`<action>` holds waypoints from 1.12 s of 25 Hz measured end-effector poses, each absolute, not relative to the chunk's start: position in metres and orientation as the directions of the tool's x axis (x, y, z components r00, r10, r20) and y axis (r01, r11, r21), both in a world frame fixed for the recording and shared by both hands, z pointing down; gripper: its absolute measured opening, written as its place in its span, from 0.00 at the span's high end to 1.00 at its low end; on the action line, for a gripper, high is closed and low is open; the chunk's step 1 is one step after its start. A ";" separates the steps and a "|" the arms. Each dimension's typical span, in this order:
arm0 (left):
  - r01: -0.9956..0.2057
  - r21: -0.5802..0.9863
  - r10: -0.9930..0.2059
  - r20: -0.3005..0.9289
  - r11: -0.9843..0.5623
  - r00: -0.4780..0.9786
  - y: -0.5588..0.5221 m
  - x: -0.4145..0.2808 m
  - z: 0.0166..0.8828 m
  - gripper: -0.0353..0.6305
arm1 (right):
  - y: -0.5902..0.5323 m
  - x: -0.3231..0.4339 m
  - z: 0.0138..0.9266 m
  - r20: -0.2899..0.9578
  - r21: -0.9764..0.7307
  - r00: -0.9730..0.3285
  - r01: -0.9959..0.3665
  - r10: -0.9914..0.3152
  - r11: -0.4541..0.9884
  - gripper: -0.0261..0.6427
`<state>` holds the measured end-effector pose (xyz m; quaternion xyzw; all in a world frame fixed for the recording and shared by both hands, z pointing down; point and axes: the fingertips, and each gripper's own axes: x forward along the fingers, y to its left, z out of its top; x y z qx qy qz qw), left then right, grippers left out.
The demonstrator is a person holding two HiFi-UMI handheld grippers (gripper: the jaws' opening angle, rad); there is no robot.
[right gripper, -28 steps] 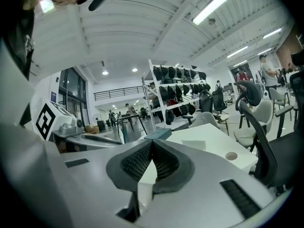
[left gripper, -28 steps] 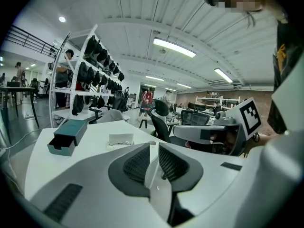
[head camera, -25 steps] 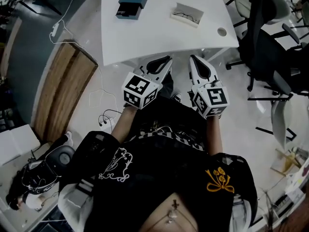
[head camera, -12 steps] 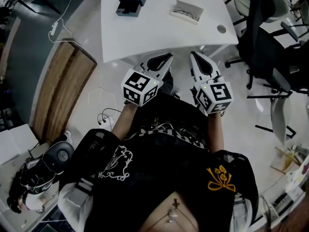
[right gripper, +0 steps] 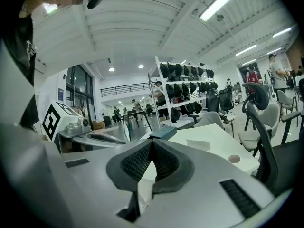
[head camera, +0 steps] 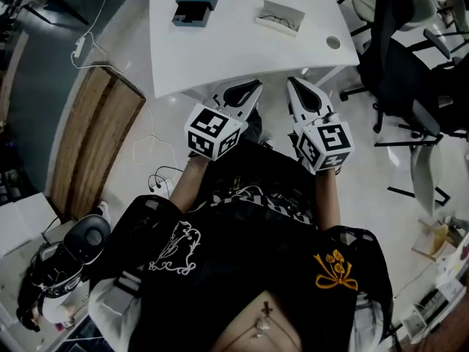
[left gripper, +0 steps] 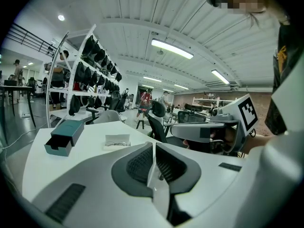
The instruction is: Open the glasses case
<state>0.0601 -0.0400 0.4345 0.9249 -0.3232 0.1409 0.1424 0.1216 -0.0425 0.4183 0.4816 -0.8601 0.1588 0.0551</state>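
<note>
You hold both tongs back at the near edge of the desk (head camera: 234,53), left tongs (head camera: 254,89) just closed on nothing, right tongs (head camera: 292,85) together and empty, likely a ready pose since the teal glasses case (head camera: 196,0) lies far across, untouched

Head view steeply down; both gripper views low along jaws, w/ table (head camera: 242,50) in all 3.
</note>
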 end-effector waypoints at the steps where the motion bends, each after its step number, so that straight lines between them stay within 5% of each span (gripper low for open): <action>1: -0.637 0.172 -0.557 0.354 -0.751 0.752 -0.040 0.061 0.435 0.90 | -0.043 0.122 0.419 0.249 -0.217 -0.529 -0.847 -0.811 0.486 0.94; 28: -0.625 0.161 -0.543 0.362 -0.764 0.757 -0.041 0.058 0.438 0.90 | -0.044 0.119 0.423 0.266 -0.188 -0.513 -0.858 -0.816 0.478 0.94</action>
